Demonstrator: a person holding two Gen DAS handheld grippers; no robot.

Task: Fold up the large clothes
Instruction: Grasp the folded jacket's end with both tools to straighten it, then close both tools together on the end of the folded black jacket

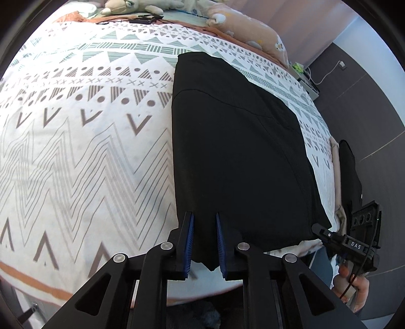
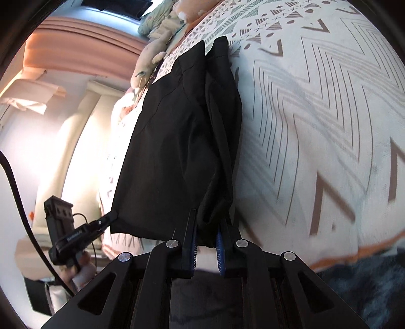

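Note:
A large black garment (image 1: 240,151) lies folded lengthwise on a patterned bed cover (image 1: 88,151). My left gripper (image 1: 205,217) is shut on the garment's near left corner at the bed's edge. My right gripper (image 1: 317,229) holds the near right corner. In the right wrist view the same garment (image 2: 177,141) hangs between the two holds, and my right gripper (image 2: 208,222) is shut on a bunched corner of it. My left gripper (image 2: 112,216) grips the other corner there.
Pillows and soft toys (image 1: 141,6) lie at the bed's head, with a black cable (image 1: 141,20) near them. A dark floor (image 1: 367,114) and a wall socket lie right of the bed. Curtains (image 2: 76,50) show beyond the bed.

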